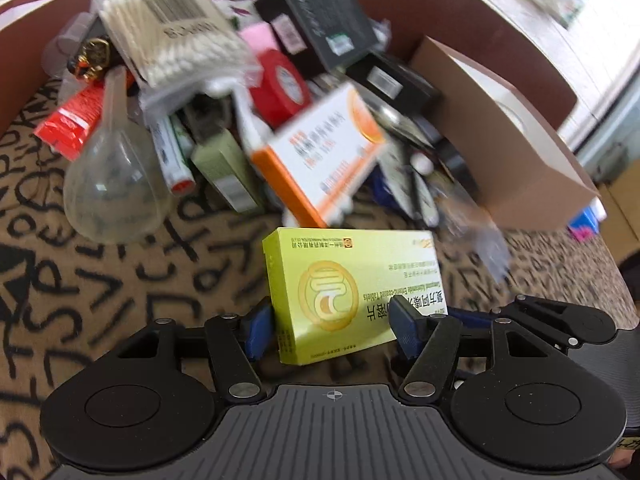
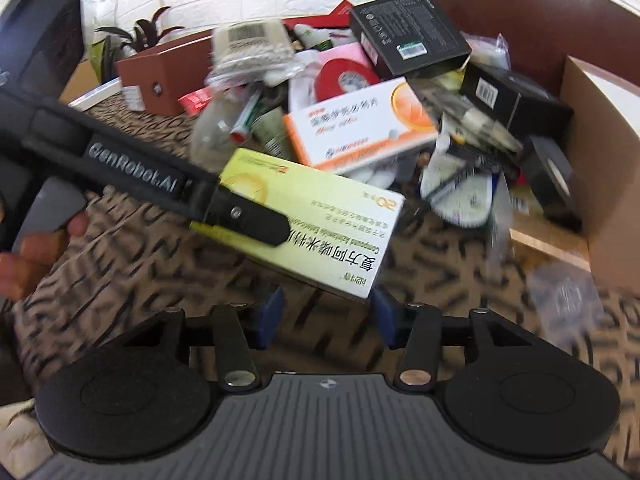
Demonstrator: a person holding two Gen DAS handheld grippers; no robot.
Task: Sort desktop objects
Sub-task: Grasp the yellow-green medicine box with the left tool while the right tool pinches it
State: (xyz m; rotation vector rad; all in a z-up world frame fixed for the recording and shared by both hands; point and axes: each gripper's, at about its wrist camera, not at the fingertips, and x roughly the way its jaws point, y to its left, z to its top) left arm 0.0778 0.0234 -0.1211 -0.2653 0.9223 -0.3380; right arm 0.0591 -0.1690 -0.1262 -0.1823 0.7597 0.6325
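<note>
While the yellow-green tablet box (image 1: 352,292) is sitting clamped between the left gripper (image 1: 334,322) pads, lifted off the patterned cloth (image 1: 120,288) just in front of the clutter pile, it's looking like the carry-off step of the sort. The right gripper (image 2: 326,318) is hanging partly open and holding nothing, right under the box's near corner. Next it probably needs a spot away from the orange-and-white box (image 1: 324,152), and a steady hold.

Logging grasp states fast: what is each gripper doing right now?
Left gripper: closed on the yellow-green tablet box.
Right gripper: open, holding nothing.
</note>
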